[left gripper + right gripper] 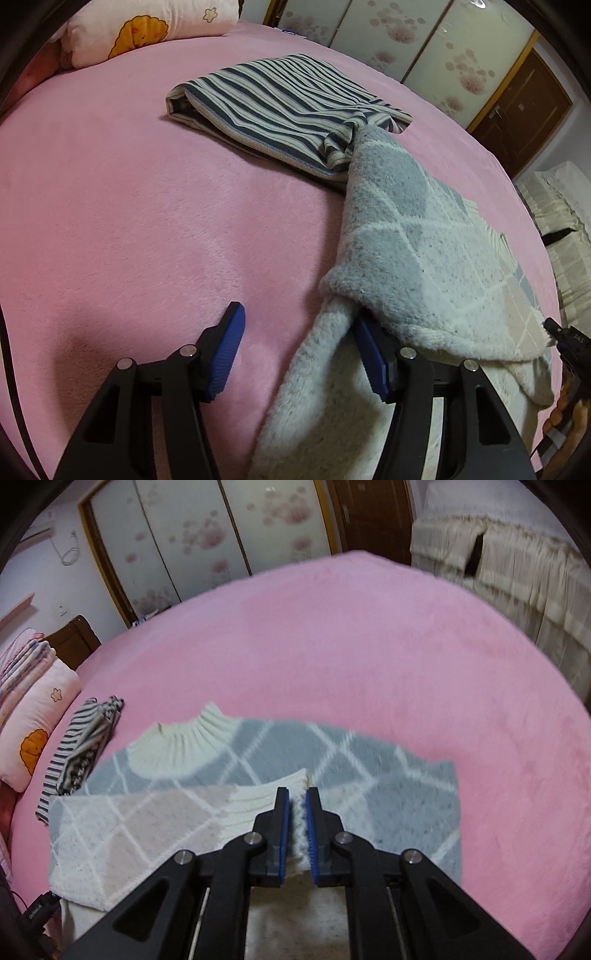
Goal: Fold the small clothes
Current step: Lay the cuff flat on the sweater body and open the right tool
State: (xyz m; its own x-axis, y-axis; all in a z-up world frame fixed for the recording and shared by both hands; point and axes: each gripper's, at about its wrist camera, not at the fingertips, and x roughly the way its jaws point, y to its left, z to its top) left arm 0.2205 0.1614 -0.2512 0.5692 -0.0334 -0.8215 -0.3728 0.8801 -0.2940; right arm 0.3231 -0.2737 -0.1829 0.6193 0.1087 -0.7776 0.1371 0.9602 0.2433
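Two tongs (297,825) (299,354) handle sweater (332,760); no readable writing.

The right gripper (297,812) has its jaws clamped on the white ribbed cuff (258,805) of a grey diamond-patterned sweater (369,771) lying on the pink bed (369,646); a striped garment (74,753) lies left, beside a pillow (37,731).
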